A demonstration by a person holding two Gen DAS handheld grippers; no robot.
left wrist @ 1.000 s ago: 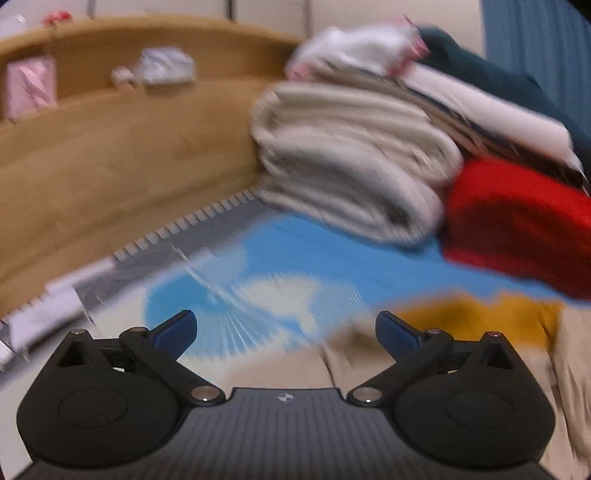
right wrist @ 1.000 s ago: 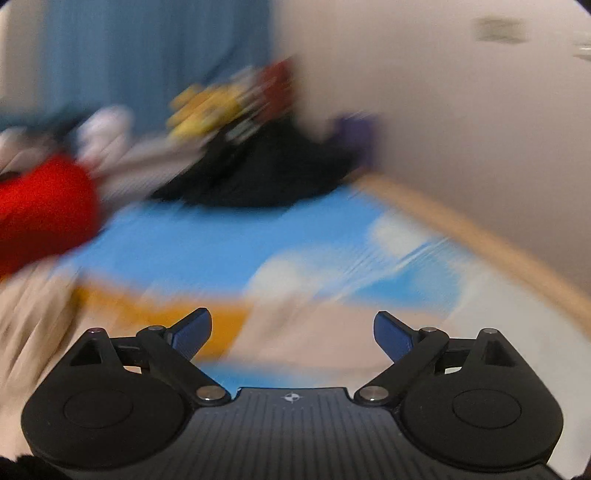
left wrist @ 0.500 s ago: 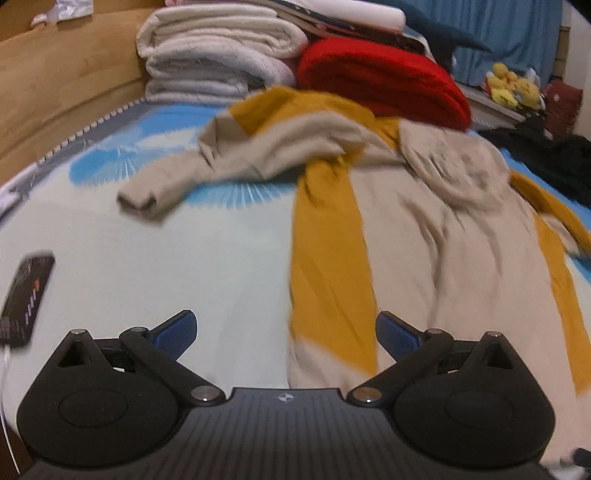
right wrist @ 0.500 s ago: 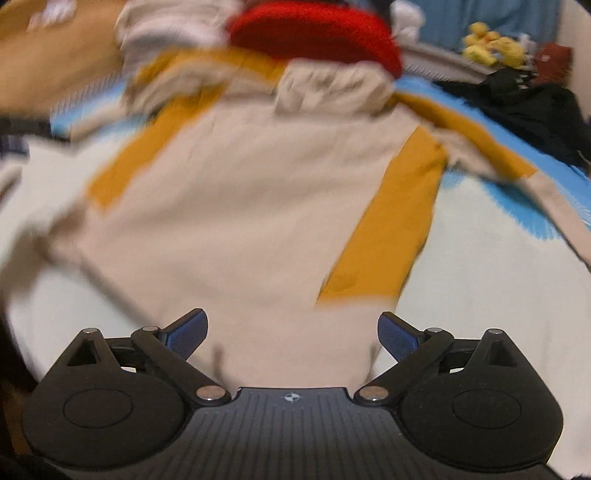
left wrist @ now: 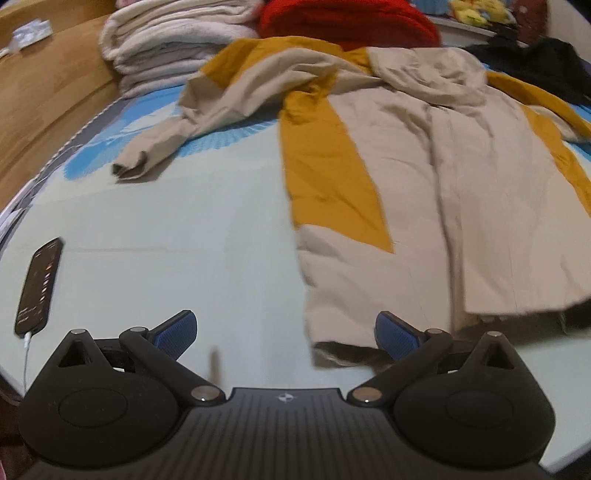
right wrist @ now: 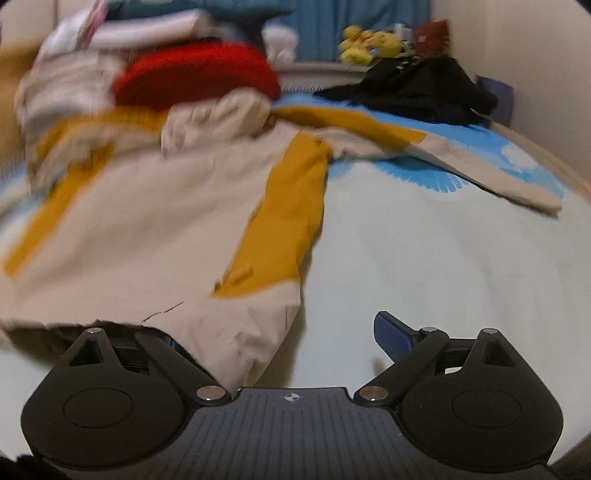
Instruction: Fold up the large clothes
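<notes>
The pale blue-and-white printed bed sheet (left wrist: 155, 229) covers the whole work surface. A wooden bed frame (left wrist: 44, 96) borders it on the left in the left wrist view.

The beige hooded jacket with mustard-yellow panels (left wrist: 413, 192) lies spread flat on the sheet, hem toward both cameras and hood (left wrist: 436, 74) at the far end. 1 sleeve (left wrist: 173, 133) extends to the left; the other sleeve (right wrist: 480, 166) extends to the right in the right wrist view.

Beyond the jacket sit a stack of folded cream blankets (left wrist: 173, 48), a red knitted bundle (left wrist: 343, 22) and a heap of black clothing (right wrist: 413, 88). Yellow plush toys (right wrist: 369, 46) stand on a ledge behind the heap.

A black smartphone with a white cable (left wrist: 38, 284) lies on the sheet at the left edge, well apart from the jacket.

Left gripper (left wrist: 286, 332): both blue-padded fingers are spread wide and hold nothing. It sits low over the sheet, and its right finger (left wrist: 397, 334) is just beside the jacket's left hem corner; contact cannot be confirmed.

Right gripper (right wrist: 291, 339): the fingers are spread wide. The jacket's right hem corner drapes over the left finger and hides most of it; the right finger (right wrist: 393, 334) is clear over bare sheet. The fabric is not clamped.
</notes>
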